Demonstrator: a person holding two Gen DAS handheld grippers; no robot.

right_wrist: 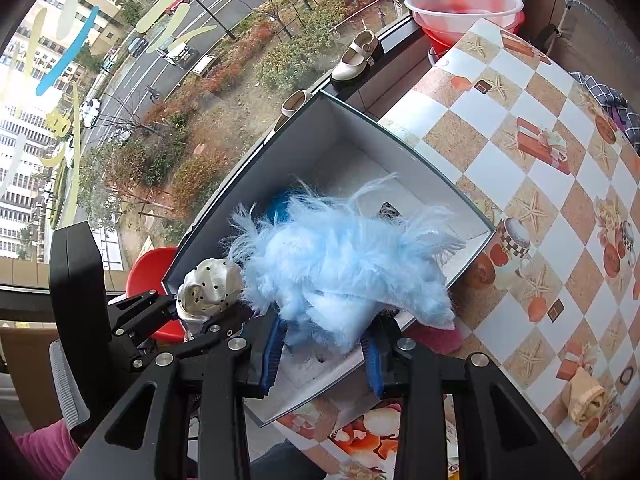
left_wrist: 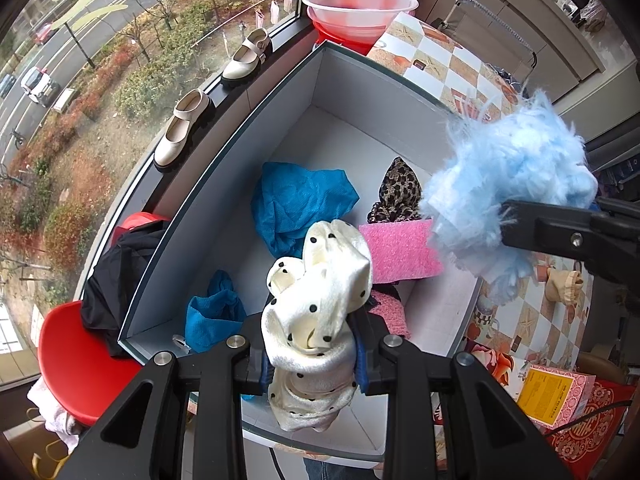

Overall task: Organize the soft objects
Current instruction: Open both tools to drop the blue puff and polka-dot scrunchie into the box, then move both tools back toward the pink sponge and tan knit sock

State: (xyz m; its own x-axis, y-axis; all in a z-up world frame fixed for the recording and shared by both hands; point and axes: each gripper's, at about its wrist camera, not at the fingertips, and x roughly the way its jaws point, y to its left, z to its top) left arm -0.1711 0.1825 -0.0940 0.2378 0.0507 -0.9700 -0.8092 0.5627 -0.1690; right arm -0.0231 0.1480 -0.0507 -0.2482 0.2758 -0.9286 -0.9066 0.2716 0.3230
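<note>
Left wrist view: nearest, the left gripper point(left_wrist: 316, 364) has its jaws drawn in on a white polka-dot cloth point(left_wrist: 320, 312), bunched between the blue pads and held over the near end of the grey box point(left_wrist: 224, 184). Inside the box, beyond the cloth, lie a pink sponge point(left_wrist: 400, 252), a blue cloth point(left_wrist: 296, 204) and a leopard-print piece point(left_wrist: 398, 192). Above the box's right side, the right gripper point(right_wrist: 324, 354) holds a fluffy light-blue item point(left_wrist: 516, 184), pinched narrowly. Past the box's far wall, cream shoes point(left_wrist: 184, 130) stand on the window sill, then a pink basin point(left_wrist: 360, 4).

The right wrist view alone shows the checked tablecloth point(right_wrist: 540, 184) stretching right of the box, with a small beige thing, possibly cloth, on it point(right_wrist: 586, 398).
</note>
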